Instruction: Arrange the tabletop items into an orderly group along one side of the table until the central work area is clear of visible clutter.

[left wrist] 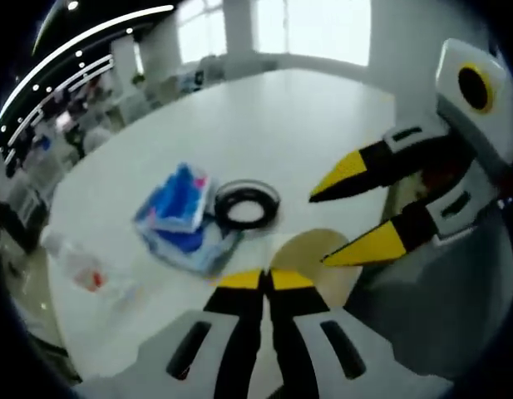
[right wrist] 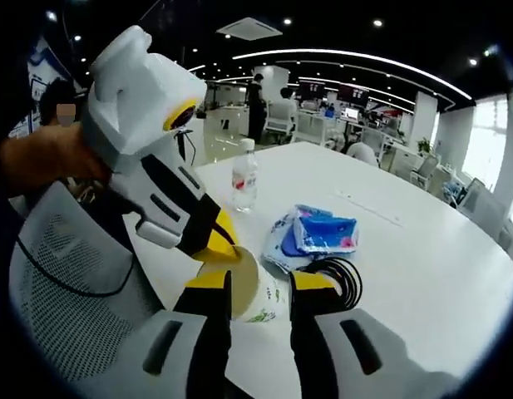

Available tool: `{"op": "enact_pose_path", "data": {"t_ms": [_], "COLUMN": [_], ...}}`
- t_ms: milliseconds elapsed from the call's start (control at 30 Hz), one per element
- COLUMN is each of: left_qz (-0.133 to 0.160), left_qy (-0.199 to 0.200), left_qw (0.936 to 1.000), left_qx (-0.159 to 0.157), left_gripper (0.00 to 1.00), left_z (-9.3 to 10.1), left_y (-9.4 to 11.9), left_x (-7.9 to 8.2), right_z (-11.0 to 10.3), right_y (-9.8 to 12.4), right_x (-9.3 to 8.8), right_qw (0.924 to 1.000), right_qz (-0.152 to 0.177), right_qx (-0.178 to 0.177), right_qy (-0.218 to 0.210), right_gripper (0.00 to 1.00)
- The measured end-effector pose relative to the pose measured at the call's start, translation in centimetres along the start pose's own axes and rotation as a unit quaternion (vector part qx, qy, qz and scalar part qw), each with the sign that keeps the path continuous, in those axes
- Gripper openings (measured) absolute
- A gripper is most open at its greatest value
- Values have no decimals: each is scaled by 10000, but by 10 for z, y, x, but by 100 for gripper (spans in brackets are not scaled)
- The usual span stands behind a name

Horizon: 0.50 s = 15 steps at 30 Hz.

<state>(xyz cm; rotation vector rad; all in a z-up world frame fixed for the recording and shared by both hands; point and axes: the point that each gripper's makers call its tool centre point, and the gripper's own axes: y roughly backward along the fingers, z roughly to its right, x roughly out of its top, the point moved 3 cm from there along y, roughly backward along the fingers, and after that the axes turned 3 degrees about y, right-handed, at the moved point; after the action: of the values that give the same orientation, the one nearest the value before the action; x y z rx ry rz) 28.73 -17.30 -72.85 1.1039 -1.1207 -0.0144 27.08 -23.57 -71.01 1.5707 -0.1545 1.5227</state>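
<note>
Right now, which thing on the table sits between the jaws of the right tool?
The paper cup. It sits between the right tool jaws, while the water bottle, blue packet and black cable coil lie farther away.

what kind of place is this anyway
Most likely an open-plan office. The right gripper view shows rows of desks with monitors and office chairs under a dark ceiling with strip lights, behind a large white table.

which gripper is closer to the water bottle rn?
Left, though neither is close. The left gripper, jaws shut, points over the paper cup, nearer the water bottle; the right gripper, open, straddles that cup.
</note>
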Motion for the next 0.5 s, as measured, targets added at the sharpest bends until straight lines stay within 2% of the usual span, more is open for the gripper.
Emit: {"op": "enact_pose_path", "data": {"t_ms": [233, 333, 500], "left_qz": [-69, -118, -175], "left_qy": [-14, -51, -89], "left_qw": [9999, 9997, 9995], "left_qx": [-156, -192, -256], "left_gripper": [0, 0, 0], "left_z": [10, 12, 15], "left_y": [-3, -4, -5], "left_x": [0, -2, -4], "right_z": [-2, 0, -1], "right_y": [-3, -2, -2], "right_x": [-5, -7, -10], "right_qw": [9995, 9985, 9984], "right_qz": [-126, -174, -250], "right_qx": [-22, -106, -62], "right_qy": [296, 499, 507], "right_gripper": [17, 11, 8]}}
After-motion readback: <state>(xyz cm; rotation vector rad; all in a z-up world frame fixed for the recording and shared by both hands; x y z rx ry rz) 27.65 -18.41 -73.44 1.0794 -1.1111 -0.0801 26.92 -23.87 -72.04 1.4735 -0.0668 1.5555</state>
